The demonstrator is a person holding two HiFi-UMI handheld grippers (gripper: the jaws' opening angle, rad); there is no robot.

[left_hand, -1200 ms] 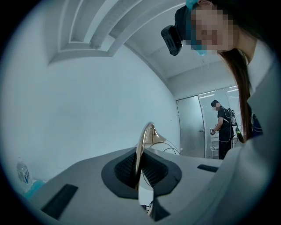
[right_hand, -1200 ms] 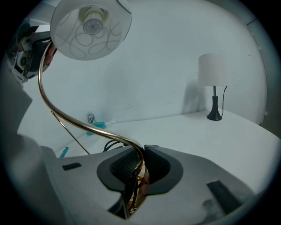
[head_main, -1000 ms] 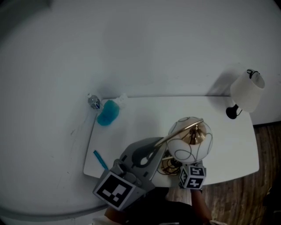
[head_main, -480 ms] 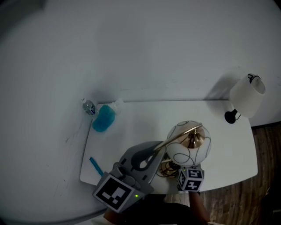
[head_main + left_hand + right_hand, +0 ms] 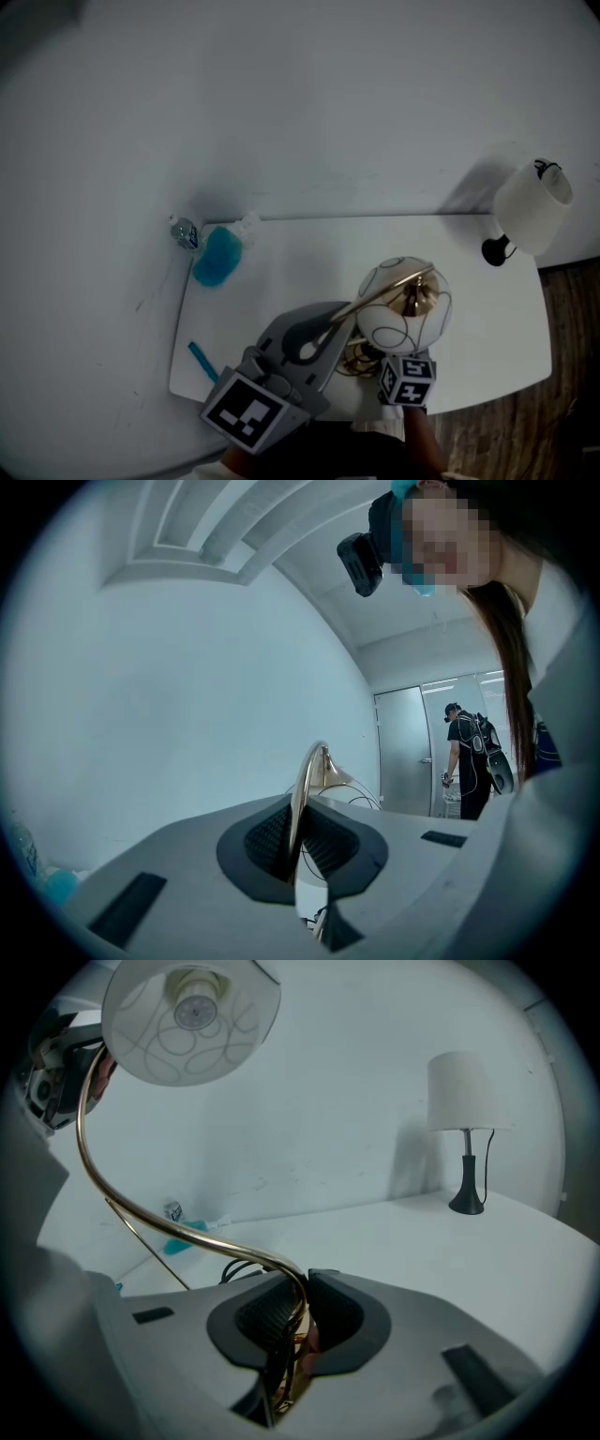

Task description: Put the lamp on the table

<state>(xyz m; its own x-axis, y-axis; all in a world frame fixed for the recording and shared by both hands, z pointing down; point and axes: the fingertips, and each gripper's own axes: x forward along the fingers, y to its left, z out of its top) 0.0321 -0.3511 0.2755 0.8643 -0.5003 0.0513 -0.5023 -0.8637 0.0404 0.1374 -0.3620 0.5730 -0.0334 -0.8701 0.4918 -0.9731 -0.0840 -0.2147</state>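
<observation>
**Lamp held in both grippers at the table's front edge**

The left gripper (image 5: 300, 841) is closed on the gold stem (image 5: 141, 1206), on the upper part of its arch. The right gripper (image 5: 295, 1321) is closed on the same stem low down, beside the black cord. Neither gripper is free.

The lamp (image 5: 405, 305) is carried above the table (image 5: 300, 272) at its front edge, right of centre, with the globe shade on top. Contact between base and table cannot be told, as the base is hidden under the shade and the right gripper.

Key relation: the stem's lower run stands roughly upright in the right jaws, and bare tabletop lies ahead and below. The right gripper is nearer the base, so the set-down is judged to be led by it, with the left only steadying the arch.

Room: the table's centre is bare. A second lamp (image 5: 530, 202) stands at the rear right corner. A blue bottle (image 5: 217, 258) and a small bottle (image 5: 183, 232) are at the rear left corner. A blue pen (image 5: 201, 360) lies by the front left corner. All are well apart from the lamp.

Risk: the base may be left overhanging the front edge, so a shift rearward is judged advisable.
</observation>
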